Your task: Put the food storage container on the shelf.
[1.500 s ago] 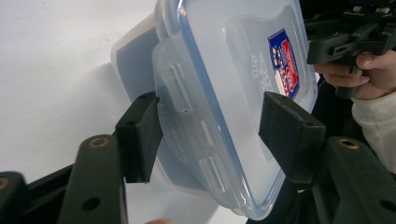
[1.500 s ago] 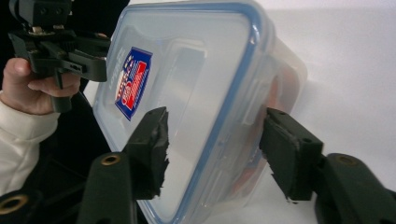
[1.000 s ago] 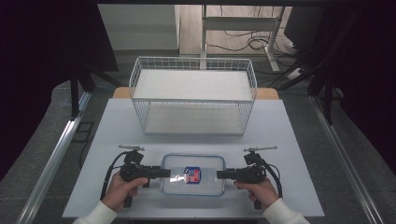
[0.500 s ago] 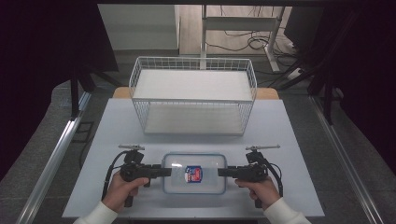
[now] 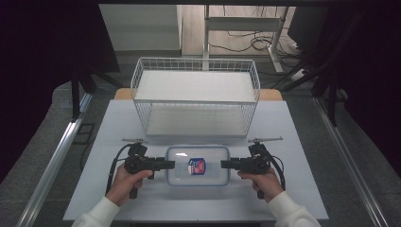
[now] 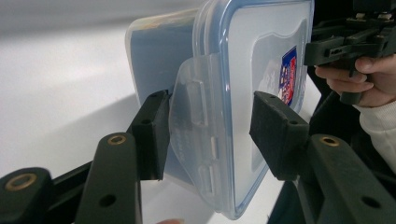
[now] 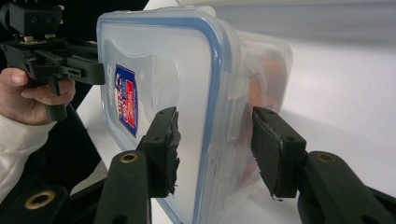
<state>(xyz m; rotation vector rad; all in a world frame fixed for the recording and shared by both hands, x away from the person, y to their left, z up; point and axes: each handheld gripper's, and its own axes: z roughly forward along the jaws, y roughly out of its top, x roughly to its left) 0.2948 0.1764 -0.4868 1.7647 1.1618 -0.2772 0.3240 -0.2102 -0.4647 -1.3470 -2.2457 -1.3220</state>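
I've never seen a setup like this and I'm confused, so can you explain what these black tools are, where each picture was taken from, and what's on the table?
A person sits at a white table and holds a black two-jaw gripper in each hand, like handheld tongs. The high view looks down from above: the left gripper and the right gripper point at each other from either side of a clear rectangular plastic box with a blue-rimmed lid. Behind it stands a white wire basket rack.

The other two pictures come from small cameras riding on the grippers, looking along their jaws. In the left gripper view, the jaws straddle the box's left end around a lid latch flap, with a gap showing on the lid side. In the right gripper view, the jaws straddle the opposite end, and gaps show there too. Whether either one is clamping the box, I can't tell.
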